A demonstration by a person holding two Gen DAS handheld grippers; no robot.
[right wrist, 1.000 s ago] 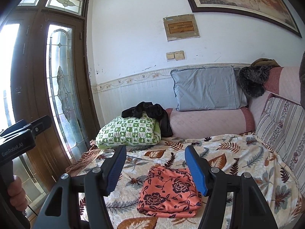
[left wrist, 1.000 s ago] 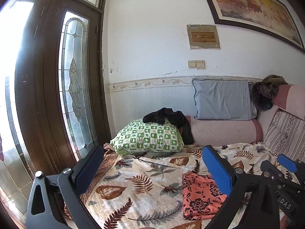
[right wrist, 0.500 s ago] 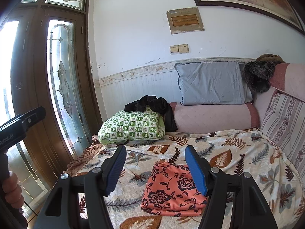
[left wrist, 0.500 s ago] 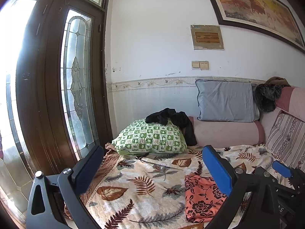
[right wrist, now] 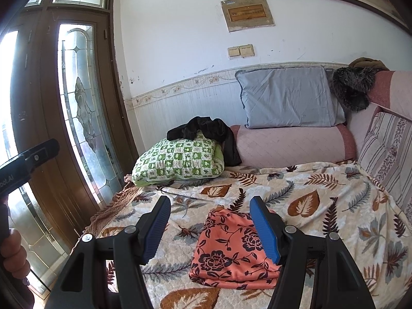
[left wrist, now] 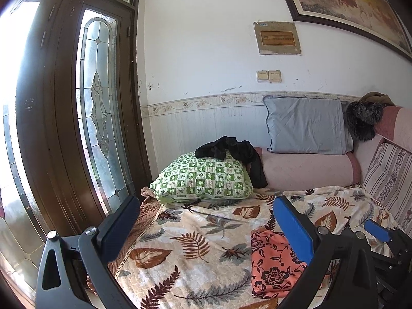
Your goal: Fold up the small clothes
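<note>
A folded orange cloth with dark flowers (right wrist: 229, 247) lies flat on the leaf-patterned blanket (right wrist: 322, 206); it also shows in the left wrist view (left wrist: 273, 265). My right gripper (right wrist: 209, 213) is open and empty, held above and just behind the cloth, apart from it. My left gripper (left wrist: 206, 216) is open and empty, to the left of the cloth above the blanket (left wrist: 195, 244). A black garment (right wrist: 206, 131) lies crumpled over the green checked pillow (right wrist: 180, 162), also seen in the left wrist view (left wrist: 231, 152).
A grey pillow (right wrist: 288, 97) rests on a pink bolster (right wrist: 293, 144) against the wall. A striped cushion (right wrist: 386, 152) and a dark furry item (right wrist: 352, 87) are at the right. A glazed wooden door (right wrist: 77, 118) stands left of the sofa.
Both grippers have lifted and tilted a little, so the cloth sits lower in both views. Both stay open and empty. The cloth has not moved.
</note>
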